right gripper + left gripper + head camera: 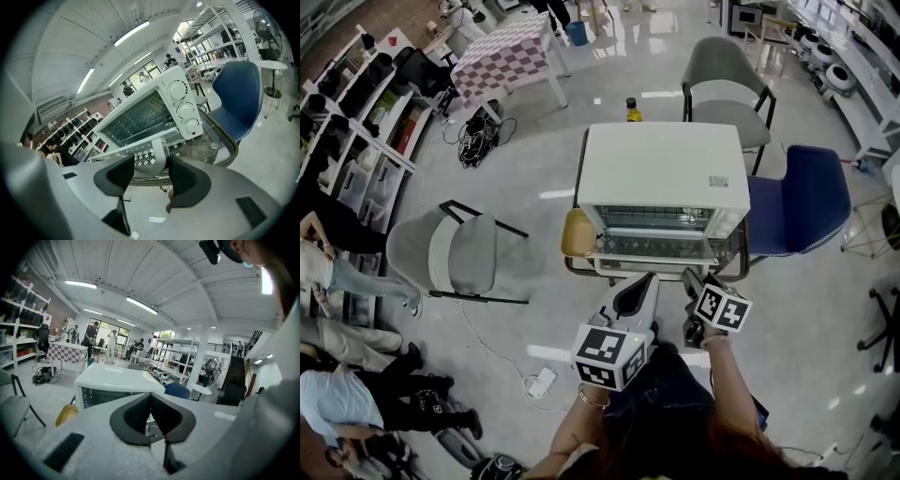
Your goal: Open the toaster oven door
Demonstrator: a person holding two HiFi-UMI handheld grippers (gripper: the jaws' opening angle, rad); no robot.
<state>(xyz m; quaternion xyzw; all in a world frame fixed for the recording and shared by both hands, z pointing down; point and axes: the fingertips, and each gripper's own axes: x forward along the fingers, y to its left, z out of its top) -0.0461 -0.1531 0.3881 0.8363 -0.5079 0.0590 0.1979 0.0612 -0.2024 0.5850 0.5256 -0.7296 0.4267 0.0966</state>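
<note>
At mid-frame of the head view, on the desk (233,157), the handle (140,142) of the toaster oven (661,178) stands between the gaping right tongs (151,162), left tongs (150,399) pinched on nothing; an unsqueezed pull might slip off or drag the oven

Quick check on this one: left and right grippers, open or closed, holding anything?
Left gripper: closed, fingers together, holding nothing.
Right gripper: open, toaster oven door handle seen between its fingers, not gripped.
</note>
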